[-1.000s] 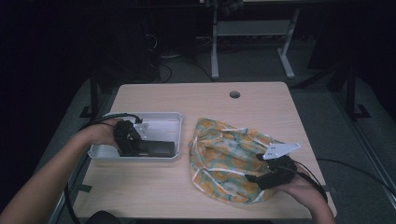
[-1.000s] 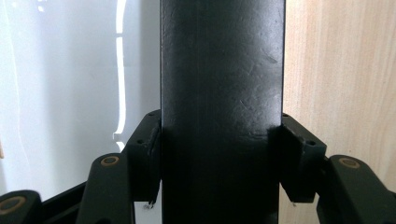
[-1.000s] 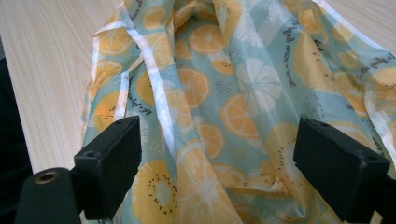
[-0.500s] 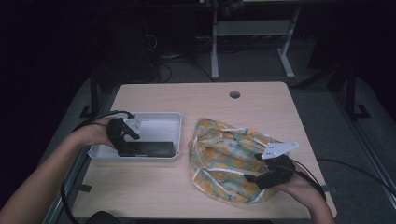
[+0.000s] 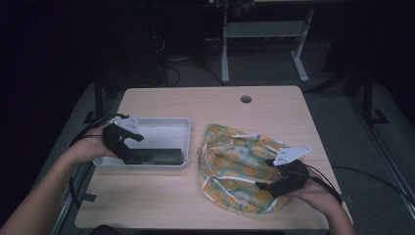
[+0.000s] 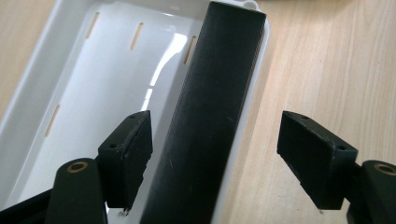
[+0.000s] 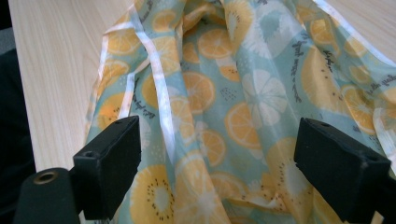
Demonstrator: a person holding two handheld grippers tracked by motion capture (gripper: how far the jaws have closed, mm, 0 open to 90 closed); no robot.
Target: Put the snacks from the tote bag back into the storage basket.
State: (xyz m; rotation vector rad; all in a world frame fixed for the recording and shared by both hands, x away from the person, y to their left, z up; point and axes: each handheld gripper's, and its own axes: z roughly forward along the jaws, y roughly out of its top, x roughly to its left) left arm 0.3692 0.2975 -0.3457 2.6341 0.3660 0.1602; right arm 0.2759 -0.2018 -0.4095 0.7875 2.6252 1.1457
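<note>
Here, white tray (image 5: 147, 128) near the table's (image 5: 195, 105) left edge holds a black bar (image 5: 154, 156) along its near wall; left hand-held gripper (image 6: 212, 154) just opened wide, bar unpinched between. Right hand-held gripper (image 7: 217, 163) gapes over fruit-print cloth (image 5: 240, 166).

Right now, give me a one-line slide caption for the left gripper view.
Left tongs open above a black bar lying along the white tray's edge on the wooden table.

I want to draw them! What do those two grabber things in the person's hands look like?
Both grippers, left gripper and right gripper, are black, each with two chunky block-shaped jaws, a pale three-cornered plate on top and a black cable trailing behind. The forearms are bare, no sleeves.
</note>
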